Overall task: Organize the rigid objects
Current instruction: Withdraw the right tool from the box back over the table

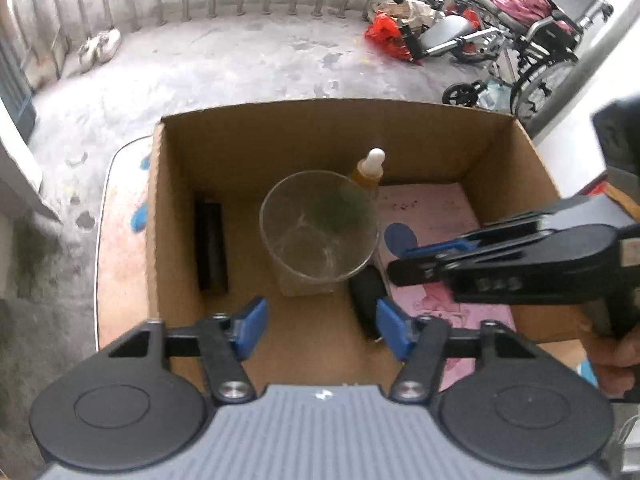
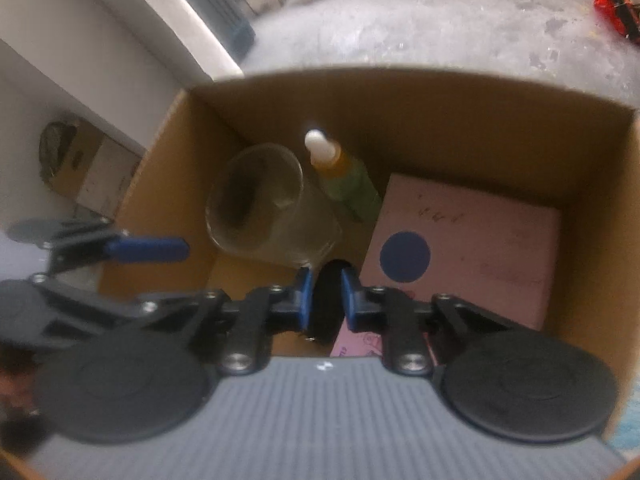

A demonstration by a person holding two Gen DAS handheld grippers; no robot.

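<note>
An open cardboard box [image 1: 280, 140] [image 2: 440, 120] holds a clear glass cup [image 1: 320, 228] [image 2: 256, 208] and, behind it, an amber dropper bottle [image 1: 370, 168] [image 2: 340, 176] with a white top. A long black block [image 1: 210, 248] lies by the left wall and a pink book [image 1: 432, 216] [image 2: 472, 240] lies flat on the right. My left gripper [image 1: 320, 328] hangs open over bare box floor with nothing between its pads. My right gripper [image 2: 326, 300] [image 1: 404, 262] reaches in from the right, shut. A small black object [image 1: 366, 300] [image 2: 328, 276] lies beside the book and shows through its narrow gap.
The box stands on a low patterned table [image 1: 120, 260] on a concrete floor. Wheelchairs [image 1: 540, 20] and a red bag [image 1: 384, 34] stand at the far right by a railing. Pale shoes [image 1: 100, 46] lie at the far left. A hand [image 1: 616, 360] holds the right gripper's handle.
</note>
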